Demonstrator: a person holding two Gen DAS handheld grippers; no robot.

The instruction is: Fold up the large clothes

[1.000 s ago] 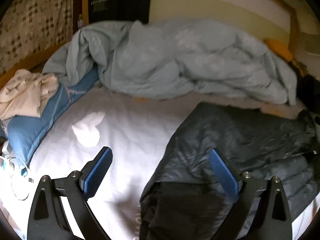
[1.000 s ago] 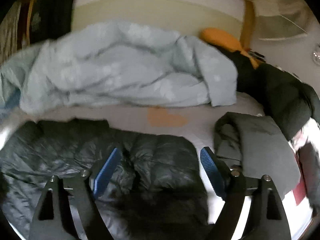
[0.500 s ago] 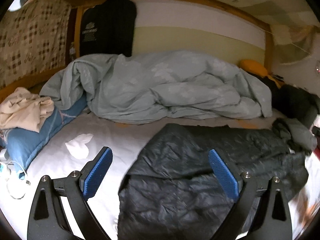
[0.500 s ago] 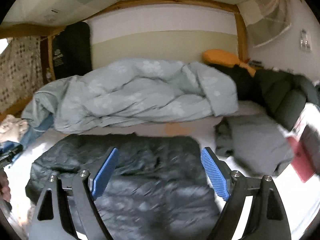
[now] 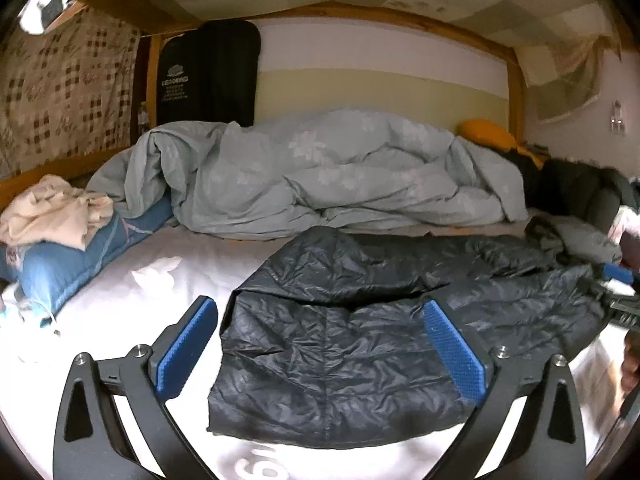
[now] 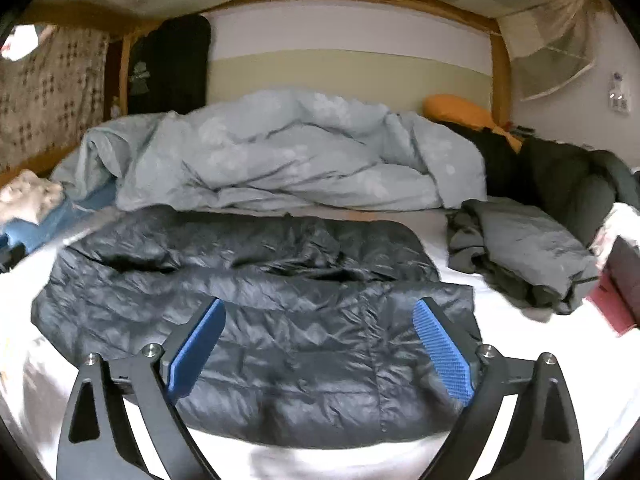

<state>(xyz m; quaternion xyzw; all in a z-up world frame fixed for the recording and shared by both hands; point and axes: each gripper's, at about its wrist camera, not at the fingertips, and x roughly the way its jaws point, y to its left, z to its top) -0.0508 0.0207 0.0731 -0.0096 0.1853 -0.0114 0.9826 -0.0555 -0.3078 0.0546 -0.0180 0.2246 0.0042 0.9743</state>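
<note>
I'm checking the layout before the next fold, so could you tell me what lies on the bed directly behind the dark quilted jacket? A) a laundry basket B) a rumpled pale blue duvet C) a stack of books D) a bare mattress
B: the rumpled pale blue duvet stretches across behind the jacket.

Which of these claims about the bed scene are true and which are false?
1. The black jacket lies on the white sheet. True.
2. The right gripper clamps the jacket. False: its jaws stand open and hold nothing.
3. A pale blue duvet lies bunched behind the jacket. True.
4. The left gripper holds a pillow. False: it is open and empty.
5. A grey garment lies right of the jacket. True.
</note>
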